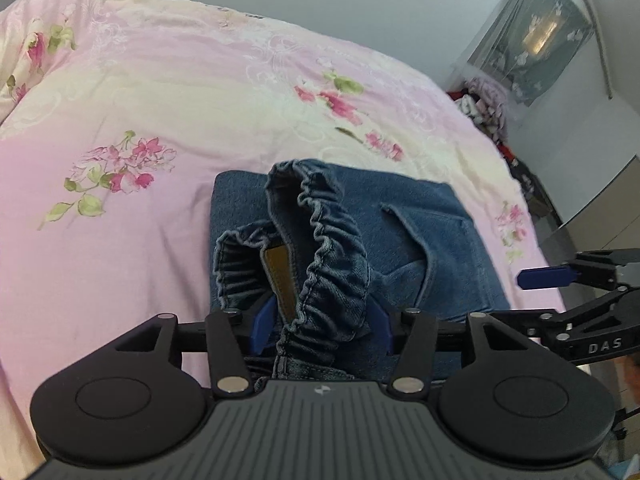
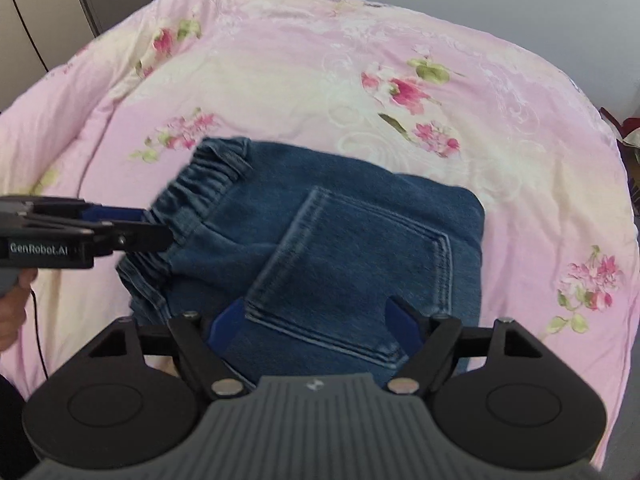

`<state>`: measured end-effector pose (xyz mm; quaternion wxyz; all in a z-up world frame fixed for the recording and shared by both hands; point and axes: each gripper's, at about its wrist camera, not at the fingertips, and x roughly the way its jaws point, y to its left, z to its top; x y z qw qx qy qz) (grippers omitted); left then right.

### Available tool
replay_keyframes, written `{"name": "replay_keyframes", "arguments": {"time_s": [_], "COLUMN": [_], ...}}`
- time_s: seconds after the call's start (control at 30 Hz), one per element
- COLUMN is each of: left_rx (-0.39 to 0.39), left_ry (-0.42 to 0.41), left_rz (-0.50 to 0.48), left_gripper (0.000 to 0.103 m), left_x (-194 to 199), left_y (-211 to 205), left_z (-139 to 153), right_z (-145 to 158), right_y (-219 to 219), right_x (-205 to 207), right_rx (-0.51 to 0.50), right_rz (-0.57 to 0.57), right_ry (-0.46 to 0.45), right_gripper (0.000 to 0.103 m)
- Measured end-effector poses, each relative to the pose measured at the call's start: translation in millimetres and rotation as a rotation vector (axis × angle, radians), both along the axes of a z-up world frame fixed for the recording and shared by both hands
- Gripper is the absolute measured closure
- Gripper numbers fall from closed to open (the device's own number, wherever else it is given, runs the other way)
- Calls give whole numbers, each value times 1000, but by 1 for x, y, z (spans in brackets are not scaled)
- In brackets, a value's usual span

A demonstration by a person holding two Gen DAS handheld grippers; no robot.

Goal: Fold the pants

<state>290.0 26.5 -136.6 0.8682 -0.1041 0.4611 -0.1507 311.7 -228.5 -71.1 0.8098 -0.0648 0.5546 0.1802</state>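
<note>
Blue denim pants lie folded on the pink floral bed, back pocket up. My left gripper is shut on the bunched elastic waistband and holds it raised above the folded stack; it shows from the side in the right wrist view. My right gripper is open, its blue fingers on either side of the pocket's near edge, low over the denim. In the left wrist view its fingertip shows at the right edge.
The pink floral quilt covers the whole bed. A pile of clothes and a curtained window are beyond the bed's far right. Grey wardrobe doors stand at the left.
</note>
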Motion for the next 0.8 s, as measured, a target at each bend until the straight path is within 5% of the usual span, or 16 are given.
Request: {"name": "replay_keyframes", "arguments": {"time_s": [0.03,0.17,0.3,0.4,0.57,0.8], "left_rx": [4,35,136,100,103,122], "left_ry": [13,53,154,173,189,176], "left_rz": [-8,11,21,40,55,53], "left_gripper": [53,59,70,70,70,68], "left_x": [-1,-4,-2,-4,-3,-5], "left_y": [-2,-3,-9,-1,-2,-5], "left_z": [-2,-3,-17,-28,-40,-36], "right_z": [-6,-28,-42,-52,-83,-88], "right_y": [-10,-44,-68,-66,-38,-35], "right_x": [-4,-19,-31,-39,-58,-60], "right_rx": [-11,-34,77,75,-91,-97], "right_rz": [-6,-57,-131,-107,42,66], "right_ry": [15,64,94,107,63,47], "right_gripper": [31,47,50,50,53,52]}}
